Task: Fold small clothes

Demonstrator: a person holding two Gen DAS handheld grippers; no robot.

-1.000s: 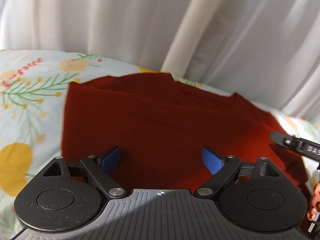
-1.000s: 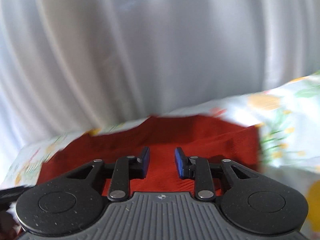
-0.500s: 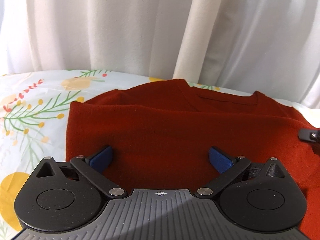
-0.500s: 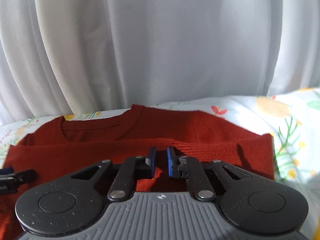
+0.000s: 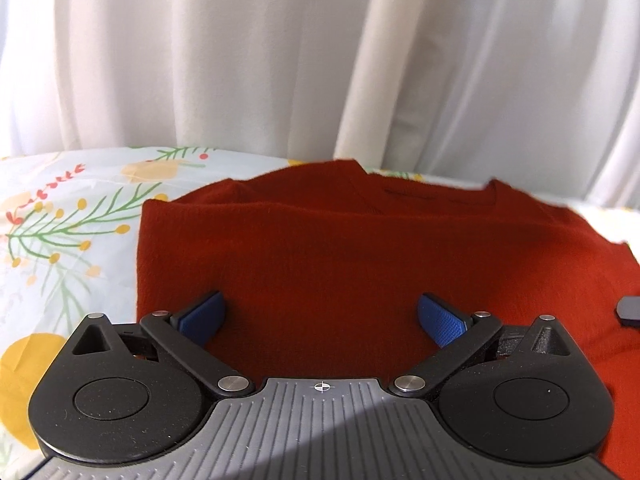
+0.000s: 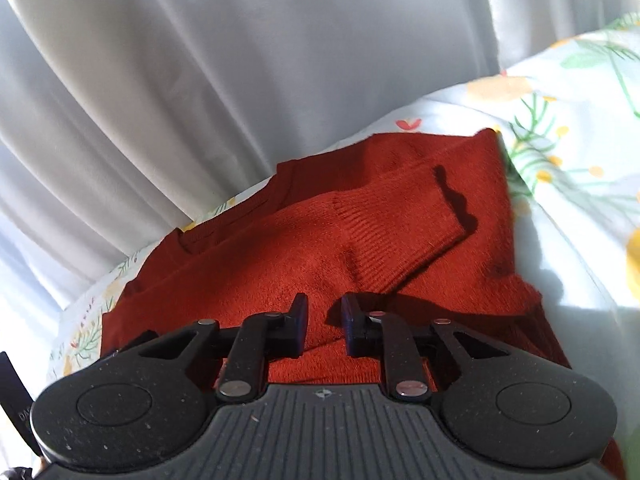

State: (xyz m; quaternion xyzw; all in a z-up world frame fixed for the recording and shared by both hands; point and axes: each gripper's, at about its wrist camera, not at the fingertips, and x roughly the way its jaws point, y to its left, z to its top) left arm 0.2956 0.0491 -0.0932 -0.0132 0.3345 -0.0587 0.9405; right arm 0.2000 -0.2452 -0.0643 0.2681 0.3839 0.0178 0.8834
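A rust-red knitted sweater point(image 5: 340, 248) lies folded on a flowered bedsheet point(image 5: 60, 220), neckline towards the curtain. My left gripper point(image 5: 320, 308) hovers over its near part, open wide, with nothing between its blue pads. In the right wrist view the sweater point(image 6: 260, 272) has a ribbed sleeve cuff point(image 6: 400, 236) laid across its body. My right gripper point(image 6: 324, 312) sits just above the fabric in front of that cuff. Its jaws stand a narrow gap apart and are opening, with no cloth pinched between them.
White curtains point(image 5: 240, 60) hang close behind the bed. The flowered sheet point(image 6: 580, 140) spreads out to the right of the sweater. A dark tip of the right gripper point(image 5: 628, 310) shows at the right edge of the left wrist view.
The right gripper's jaws narrowed, then parted a little, and its view rolled so the bed now slopes. The sleeve cuff now lies across the sweater. The left jaws widened slightly.
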